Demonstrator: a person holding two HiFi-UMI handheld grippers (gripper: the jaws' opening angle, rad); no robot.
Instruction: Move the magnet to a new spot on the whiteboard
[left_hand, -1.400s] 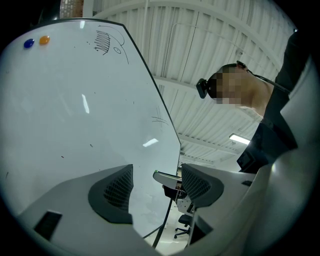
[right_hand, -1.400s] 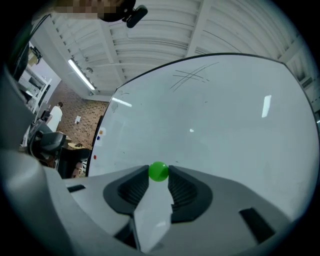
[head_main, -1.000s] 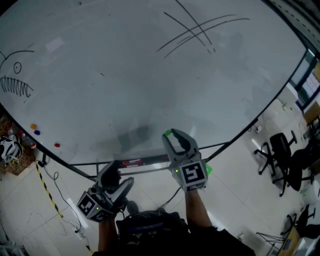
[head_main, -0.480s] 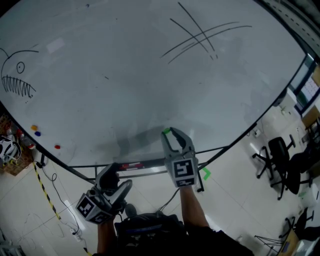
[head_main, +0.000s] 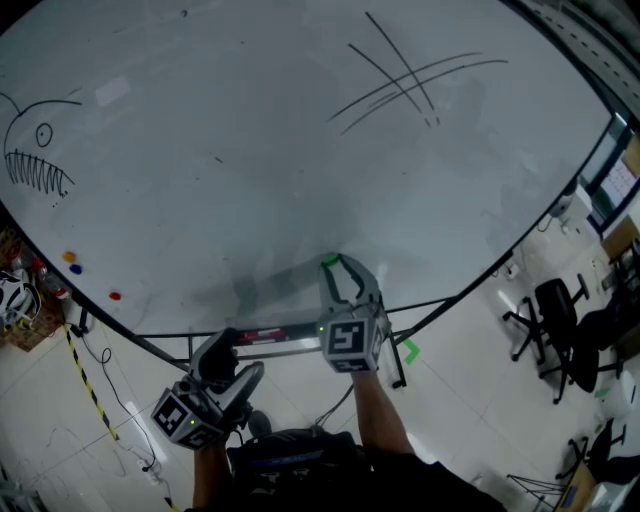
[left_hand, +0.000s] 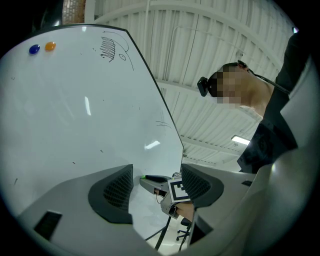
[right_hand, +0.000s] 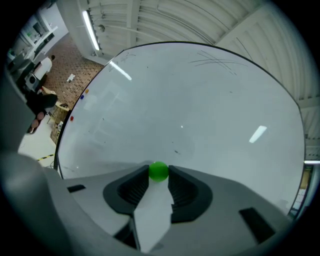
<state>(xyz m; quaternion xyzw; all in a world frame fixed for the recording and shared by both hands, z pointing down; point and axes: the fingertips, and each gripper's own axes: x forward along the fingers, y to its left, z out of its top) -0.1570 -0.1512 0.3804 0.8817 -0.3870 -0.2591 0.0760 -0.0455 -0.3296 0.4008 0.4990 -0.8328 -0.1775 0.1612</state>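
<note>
R gripper (head_main: 335, 266): jaws closed on the green magnet (head_main: 329, 262), pinched at the very tips; in the right gripper view the magnet (right_hand: 159, 171) sits btwn both pads, one on each side.
Magnet pos: over the low-centre part of the whiteboard (head_main: 250, 150), just above its bottom edge. Can't tell if it touches the surface.
L gripper (head_main: 236, 358): jaws wide apart, nothing btwn them; in the left gripper view (left_hand: 152, 187) only the R gripper and floor show thru the gap. Hangs below the board's bottom edge, off the surface.
Bottom edge: dark frame curves under both grippers; tray rail (head_main: 272, 330) just below it, btwn L and R.
Right edge: frame runs up and to the right, office chairs (head_main: 555, 300) on the floor beyond it.
Left edge: orange magnet (head_main: 68, 256), blue magnet (head_main: 75, 266) and red magnet (head_main: 114, 293) clustered near the lower-left corner, well apart from the green one.
Marks: toothed-face sketch (head_main: 35, 165) far left; crossed lines (head_main: 410, 75) upper right.
Open room: wide bare stretch across the centre and top of the board, btwn sketch and crossed lines; bare also right of the R gripper up to the frame.
Floor: green tape mark (head_main: 410, 350) right of R arm; yellow-black tape (head_main: 90, 375) at left.
</note>
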